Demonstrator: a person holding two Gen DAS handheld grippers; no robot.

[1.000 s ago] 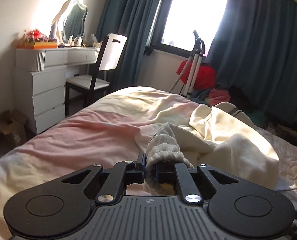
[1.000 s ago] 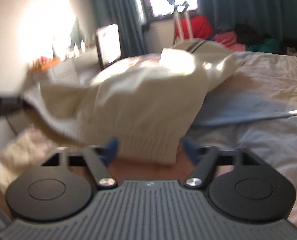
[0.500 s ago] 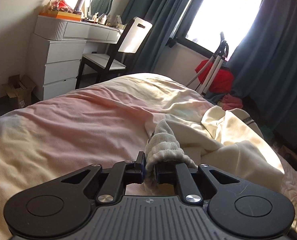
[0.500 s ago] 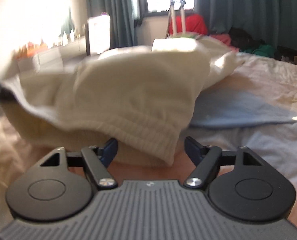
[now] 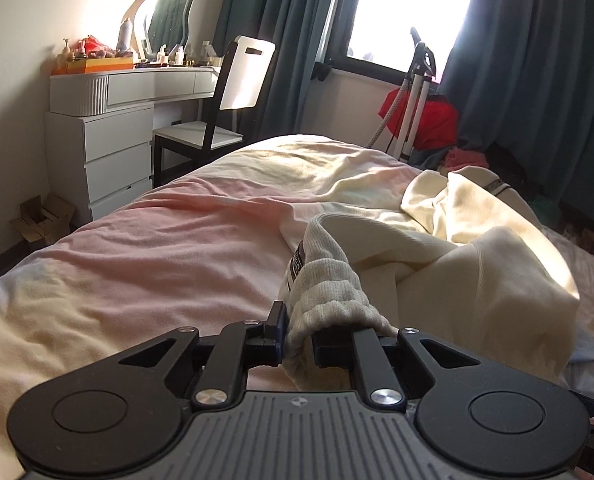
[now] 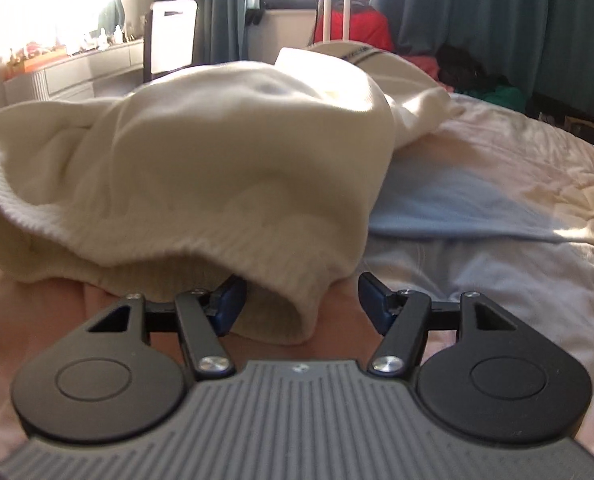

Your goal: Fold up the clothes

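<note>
While clamped on a bunched ribbed hem, left gripper (image 5: 299,334) low at 6 o'clock of its own view, jaws nearly together with the knit squeezed between them

Cream sweater (image 5: 469,264) spread over the bed (image 5: 157,256), trailing from the pinched hem toward 2 o'clock, sunlit along its far folds; a dark label strip just beyond the pinch, at about 12 o'clock from the jaws

At 10 o'clock, white dresser (image 5: 109,136) with a mirror above; chair (image 5: 225,92) just beside it at 11 o'clock; bright window (image 5: 409,8) at 12 to 1 o'clock, flanked by dark teal curtains

Right gripper (image 6: 301,302) at 6 o'clock of its own view, jaws parted and just now narrowing, blue pads (image 6: 229,306) either side of another stretch of ribbed hem; left pad touching or just under the fabric, right pad apart from it, so not yet clenched

Sweater mound filling 9 to 12 o'clock there; pale blue cloth (image 6: 449,208) flat on the bed at 2 to 3 o'clock, tucked partly under the sweater's edge
</note>
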